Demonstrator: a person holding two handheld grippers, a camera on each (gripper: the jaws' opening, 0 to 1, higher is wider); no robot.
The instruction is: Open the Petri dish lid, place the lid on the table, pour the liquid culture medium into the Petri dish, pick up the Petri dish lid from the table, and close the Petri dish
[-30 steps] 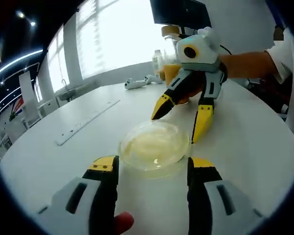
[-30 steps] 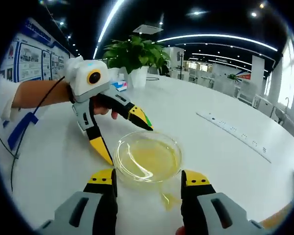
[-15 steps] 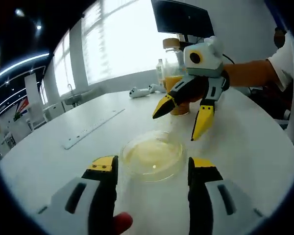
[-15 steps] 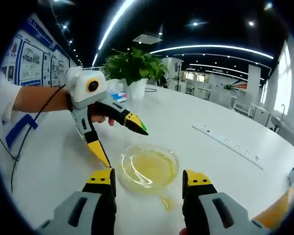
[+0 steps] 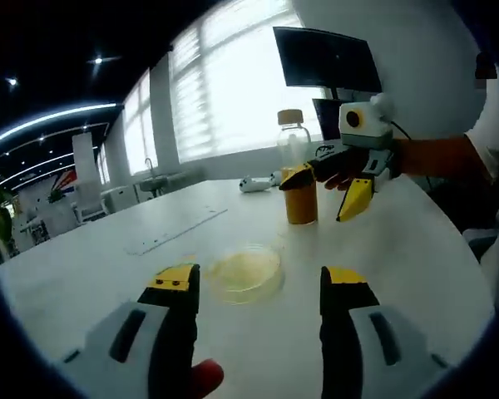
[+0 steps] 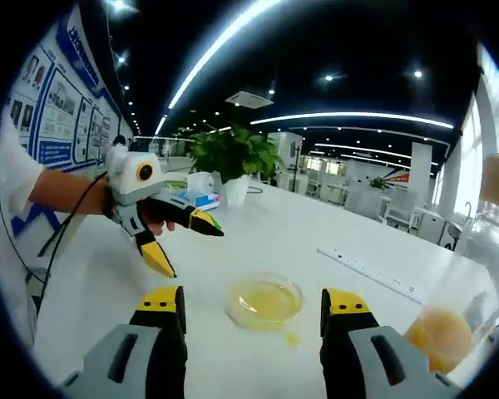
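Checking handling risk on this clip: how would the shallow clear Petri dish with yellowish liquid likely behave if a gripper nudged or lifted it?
The shallow clear Petri dish sits low and flat, so tipping seems unlikely. Its smooth wall on the glossy white table would probably slide easily. The yellowish liquid could slosh if it tilts; a yellow drop already lies beside it.

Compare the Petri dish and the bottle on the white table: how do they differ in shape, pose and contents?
The Petri dish is low, flat and wide; the bottle is tall, narrow and upright. The dish holds a thin, pale yellow layer; the bottle holds deeper orange liquid in its lower part. The bottle has a tan cap. Both are clear and rest on the table.
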